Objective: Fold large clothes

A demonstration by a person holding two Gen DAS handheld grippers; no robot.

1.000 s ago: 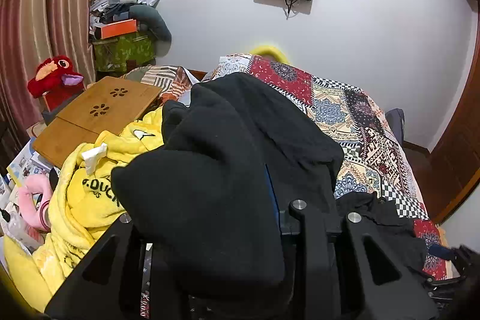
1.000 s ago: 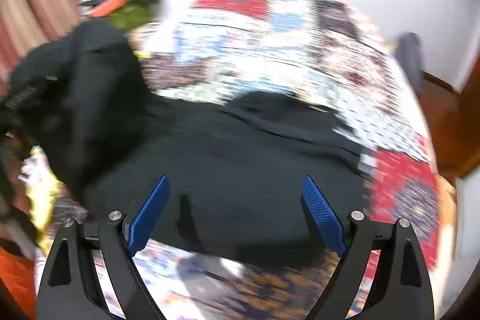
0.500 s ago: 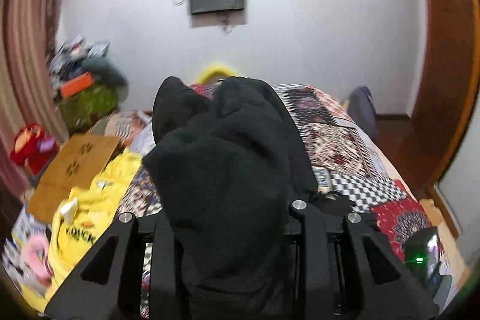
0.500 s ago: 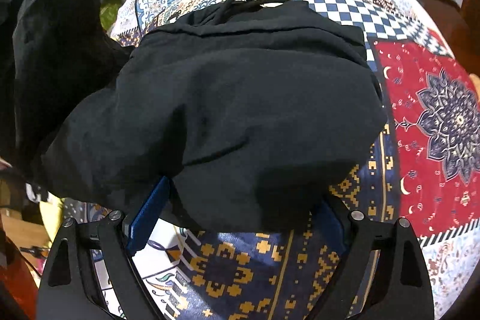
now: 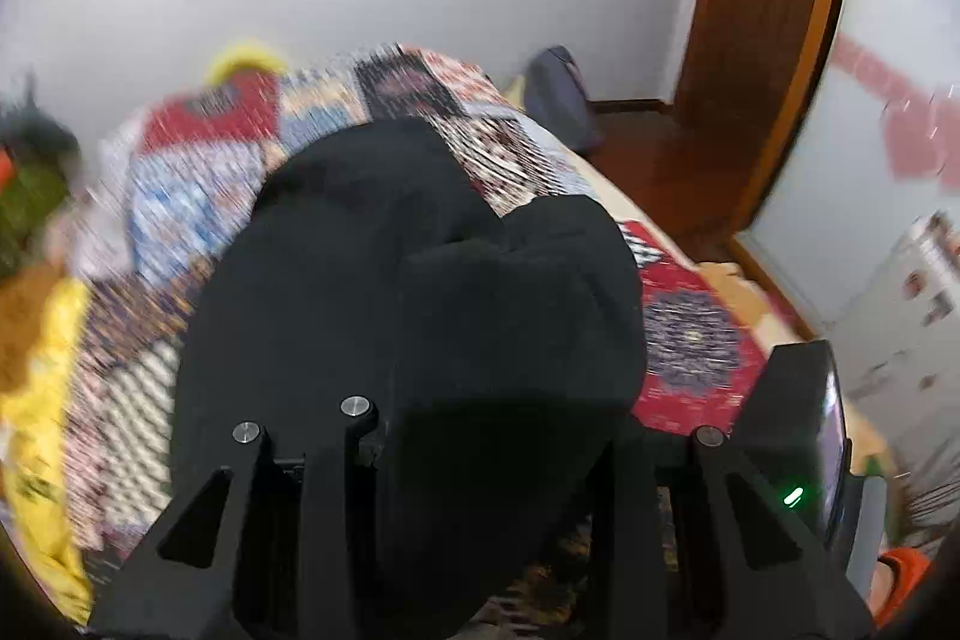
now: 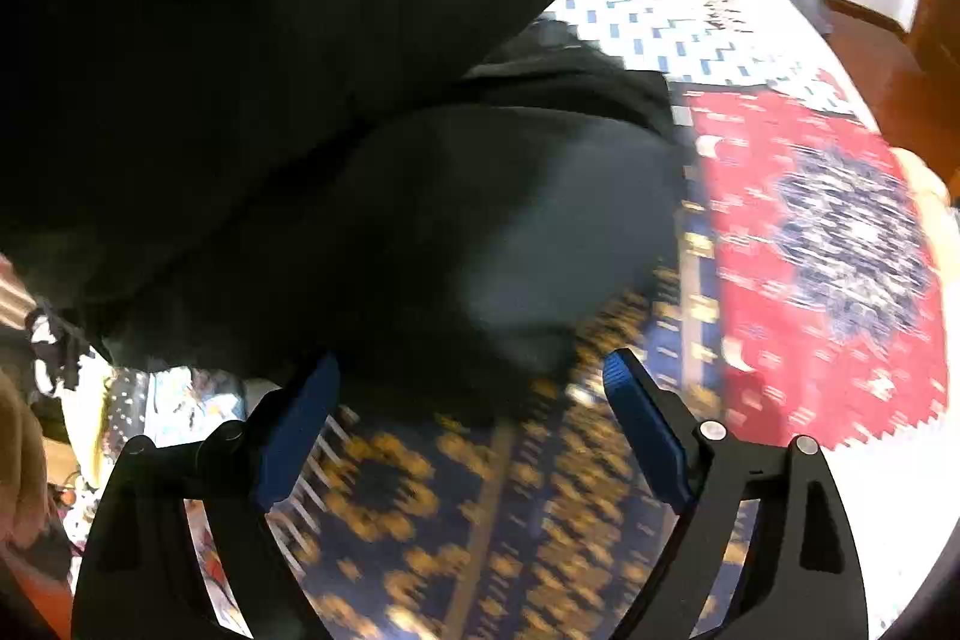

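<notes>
A large black garment [image 5: 420,292] is bunched over my left gripper [image 5: 474,436], which is shut on it; the cloth hides the fingertips. In the right wrist view the same black garment [image 6: 372,196] lies folded over on the patterned bedspread [image 6: 828,232], with a raised part hanging at the upper left. My right gripper [image 6: 471,400] is open, its blue pads [image 6: 642,430] just at the garment's near edge, holding nothing.
A yellow garment [image 5: 36,400] lies at the bed's left side. A wooden door [image 5: 768,40] and a dark bag [image 5: 561,94] stand beyond the bed's far right. The other gripper's body [image 5: 804,436] with a green light sits at the right.
My left gripper has swung right with the black garment, carrying it over the part on the bed. My right gripper has pulled back slightly from the garment's near edge.
</notes>
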